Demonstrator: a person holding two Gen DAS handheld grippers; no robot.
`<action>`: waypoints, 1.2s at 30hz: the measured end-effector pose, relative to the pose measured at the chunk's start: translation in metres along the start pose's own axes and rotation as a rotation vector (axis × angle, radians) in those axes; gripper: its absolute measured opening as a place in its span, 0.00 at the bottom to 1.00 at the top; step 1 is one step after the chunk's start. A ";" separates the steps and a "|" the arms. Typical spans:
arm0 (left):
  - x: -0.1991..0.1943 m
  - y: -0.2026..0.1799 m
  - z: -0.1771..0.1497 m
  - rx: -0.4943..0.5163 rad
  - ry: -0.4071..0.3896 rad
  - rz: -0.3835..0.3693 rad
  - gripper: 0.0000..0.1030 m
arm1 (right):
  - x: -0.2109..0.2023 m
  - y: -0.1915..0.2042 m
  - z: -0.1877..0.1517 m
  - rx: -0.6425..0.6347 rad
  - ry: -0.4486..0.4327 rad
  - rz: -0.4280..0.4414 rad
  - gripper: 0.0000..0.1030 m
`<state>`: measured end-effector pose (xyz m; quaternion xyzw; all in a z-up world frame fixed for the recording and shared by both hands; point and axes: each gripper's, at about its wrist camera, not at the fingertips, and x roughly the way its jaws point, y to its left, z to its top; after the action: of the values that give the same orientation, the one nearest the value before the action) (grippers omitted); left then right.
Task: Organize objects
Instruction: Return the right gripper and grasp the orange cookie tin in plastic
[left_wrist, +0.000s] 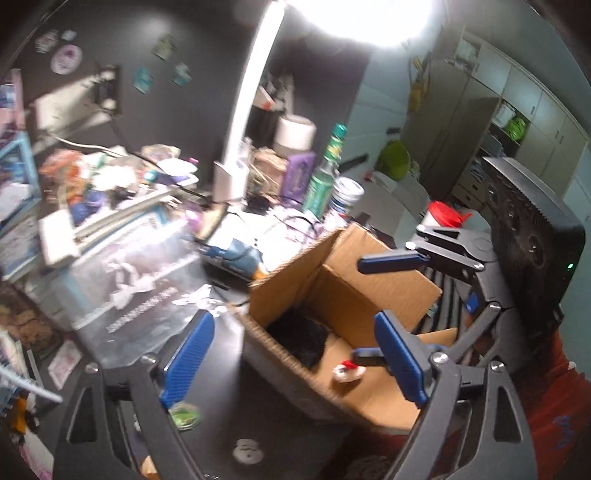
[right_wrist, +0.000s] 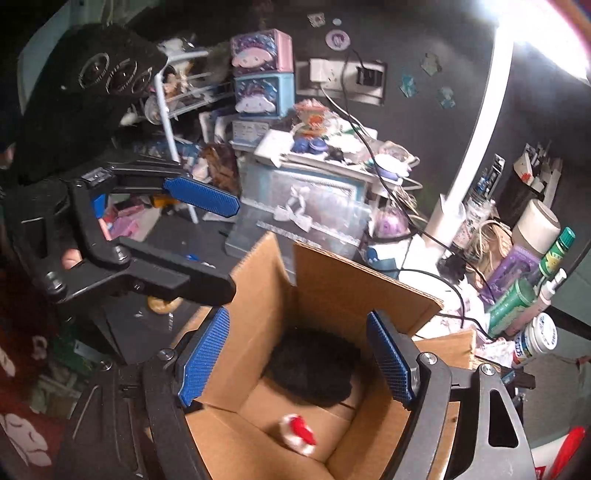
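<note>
Right wrist view looks down into an open brown cardboard box (right_wrist: 332, 295) holding a small red-and-white round trinket (right_wrist: 298, 435) beside a black fuzzy lump (right_wrist: 314, 365) (blurred); right gripper (right_wrist: 295, 358) spread empty above, left gripper (left_wrist: 291, 360) likewise open alongside the box's edge.

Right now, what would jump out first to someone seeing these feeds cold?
The open cardboard box at centre, holding a black fuzzy item and a small red-and-white object. Both grippers, right and left, hang open by it. Behind, a cluttered desk and a glaring white lamp.
</note>
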<state>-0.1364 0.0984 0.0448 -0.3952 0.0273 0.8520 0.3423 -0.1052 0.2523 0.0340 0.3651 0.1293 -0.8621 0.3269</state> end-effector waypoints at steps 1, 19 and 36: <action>-0.009 0.002 -0.005 -0.004 -0.022 0.016 0.84 | -0.003 0.008 0.000 -0.003 -0.028 0.013 0.72; -0.106 0.101 -0.205 -0.305 -0.240 0.356 0.88 | 0.097 0.187 -0.038 -0.014 -0.057 0.334 0.72; -0.096 0.132 -0.274 -0.420 -0.186 0.371 0.88 | 0.224 0.216 -0.044 -0.021 0.093 0.041 0.86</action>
<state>0.0071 -0.1433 -0.1061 -0.3658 -0.1091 0.9196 0.0924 -0.0557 0.0052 -0.1534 0.4038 0.1459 -0.8359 0.3420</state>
